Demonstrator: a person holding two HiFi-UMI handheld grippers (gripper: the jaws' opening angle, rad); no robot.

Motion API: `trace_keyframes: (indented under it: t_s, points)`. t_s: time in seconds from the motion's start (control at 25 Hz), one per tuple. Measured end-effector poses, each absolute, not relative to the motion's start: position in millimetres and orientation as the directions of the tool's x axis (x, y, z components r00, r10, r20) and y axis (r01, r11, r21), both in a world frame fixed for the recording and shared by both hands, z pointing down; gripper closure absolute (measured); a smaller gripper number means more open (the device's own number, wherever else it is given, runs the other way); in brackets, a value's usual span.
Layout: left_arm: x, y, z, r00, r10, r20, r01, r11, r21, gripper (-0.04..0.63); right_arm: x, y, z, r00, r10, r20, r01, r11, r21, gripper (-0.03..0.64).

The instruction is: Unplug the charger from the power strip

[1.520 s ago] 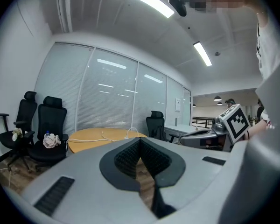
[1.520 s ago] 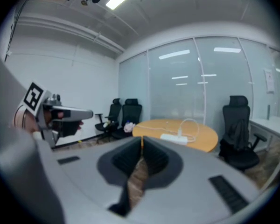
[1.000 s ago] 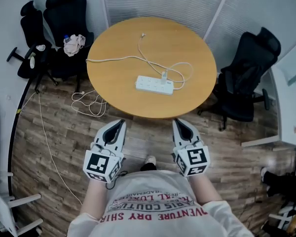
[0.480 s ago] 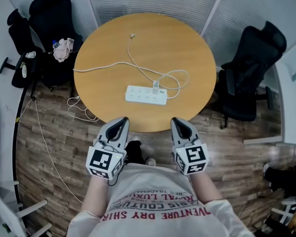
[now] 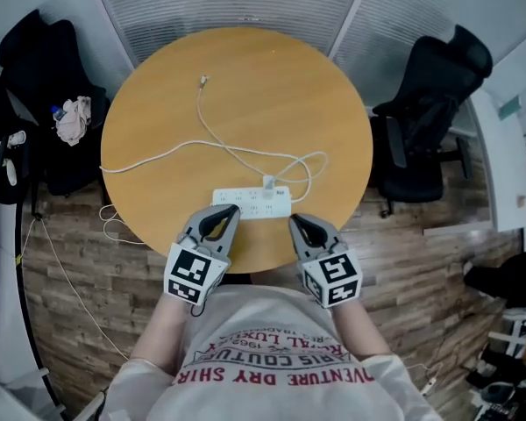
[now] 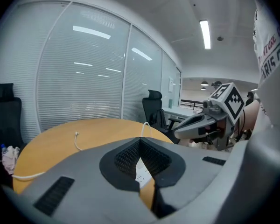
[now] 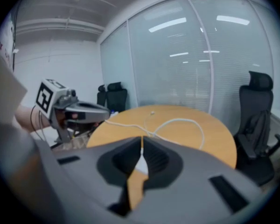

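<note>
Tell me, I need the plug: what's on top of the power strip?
A white charger stands plugged into the power strip, right of middle. The left gripper hides its near-left corner.

The person is wearing a white T-shirt (image 5: 272,384) printed with red lettering, while the grey left hand-held gripper (image 5: 231,210) and right hand-held gripper (image 5: 294,222) are each carrying a black-and-white marker cube (image 5: 195,273).
</note>
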State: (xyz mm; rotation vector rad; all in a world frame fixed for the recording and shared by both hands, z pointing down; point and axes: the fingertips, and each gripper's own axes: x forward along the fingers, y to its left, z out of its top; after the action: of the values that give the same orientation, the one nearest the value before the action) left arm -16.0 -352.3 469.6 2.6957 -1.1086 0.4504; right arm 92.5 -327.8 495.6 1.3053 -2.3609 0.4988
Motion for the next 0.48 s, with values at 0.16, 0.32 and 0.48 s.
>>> trace_keyframes:
  t_s: [0.16,0.32,0.48]
  points:
    - [-12,-367,513,0.728,-0.531,0.433,-0.623,-0.777,0.094,0.563,87,-344,521,-0.431,-0.714,0.551,-0.890,0.438,-0.127,0.586]
    - [-7,-376,567,0.740,-0.419,0.526,-0.548,-0.829,0.110,0.563,89,-357,550,-0.382,-0.695,0.609,-0.912,0.390,-0.127,0.586]
    - [0,-381,613,0.736,-0.346,0.582,-0.497,-0.860,0.118,0.563,87,-364,578,-0.368,-0.646,0.669,-0.916,0.374,-0.142,0.586]
